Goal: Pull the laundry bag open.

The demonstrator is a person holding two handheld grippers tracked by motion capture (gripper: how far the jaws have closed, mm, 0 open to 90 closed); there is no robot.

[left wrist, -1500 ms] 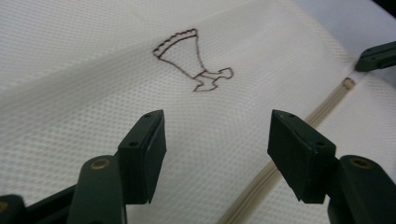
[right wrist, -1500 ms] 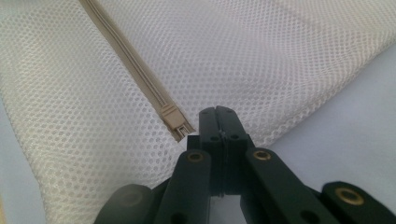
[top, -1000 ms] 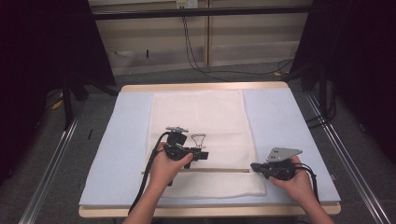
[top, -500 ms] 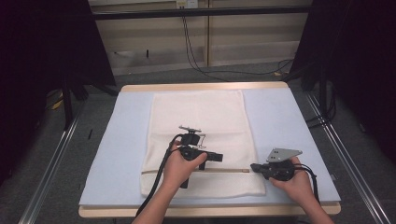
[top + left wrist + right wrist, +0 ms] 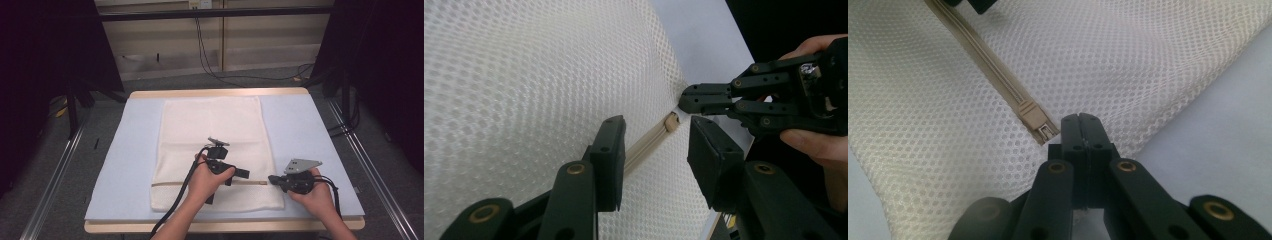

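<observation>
While a white mesh bag (image 5: 215, 150) is lying flat on a pale blue mat (image 5: 125, 165), a person is working at its zipper (image 5: 175, 183) with a gripper in each hand.

The left gripper (image 5: 656, 160) is hovering low over the bag with its jaws partly open and nothing pressed between the pads. The beige zipper (image 5: 644, 146) is running up through the gap between those jaws, and the slider (image 5: 671, 121) is sitting just beyond their tips, between them and the other gripper.

The right gripper (image 5: 1081, 131) is resting with its jaws fully closed, tip against tip. It is lying at the edge of the bag, where the mesh is meeting the mat, and the jaws appear to be pinching the mesh there, though the exact hold is hidden by the tips. The slider (image 5: 1034, 120) is lying just left of those closed tips, nearly touching them, with the zipper (image 5: 983, 55) stretching away from them across the mesh.

In the high view, the left hand (image 5: 207, 177) is holding its gripper over the near part of the bag, pointing toward the right hand (image 5: 312, 195), which is staying at the bag's near right corner. The two grippers are facing each other, close together but apart.
</observation>
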